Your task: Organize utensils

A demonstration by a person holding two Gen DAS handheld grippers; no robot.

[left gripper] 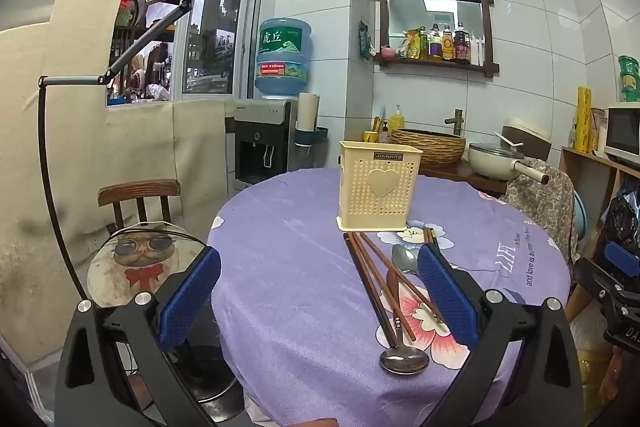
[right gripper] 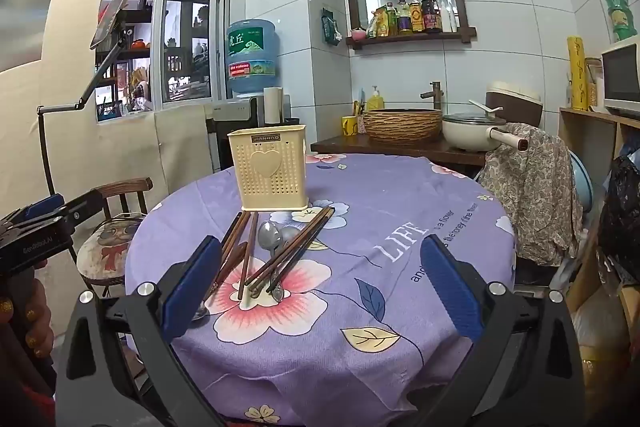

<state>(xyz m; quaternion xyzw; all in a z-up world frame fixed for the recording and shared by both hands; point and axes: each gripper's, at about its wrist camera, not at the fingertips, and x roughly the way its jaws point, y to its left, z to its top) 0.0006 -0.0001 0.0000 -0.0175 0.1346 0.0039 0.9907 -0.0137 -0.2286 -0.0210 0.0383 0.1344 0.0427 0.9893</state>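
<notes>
A cream perforated utensil holder [left gripper: 378, 187] [right gripper: 272, 173] stands upright on the round table with a purple flowered cloth [left gripper: 288, 267] [right gripper: 400, 267]. In front of it lie several brown chopsticks [left gripper: 370, 277] [right gripper: 248, 253] and metal spoons [left gripper: 404, 361] [right gripper: 267, 237] in a loose pile. My left gripper [left gripper: 320, 291] is open and empty, hovering above the table's near edge with the pile near its right finger. My right gripper [right gripper: 324, 283] is open and empty, just before the pile, which lies near its left finger.
A wooden chair with a cat cushion [left gripper: 140, 255] stands left of the table. A cloth-draped chair [right gripper: 532, 187] stands at the right. Behind are a water dispenser [left gripper: 266, 143], a counter with a woven basin [right gripper: 402, 125] and a pot [right gripper: 472, 135]. A phone stand [left gripper: 52, 147] rises at left.
</notes>
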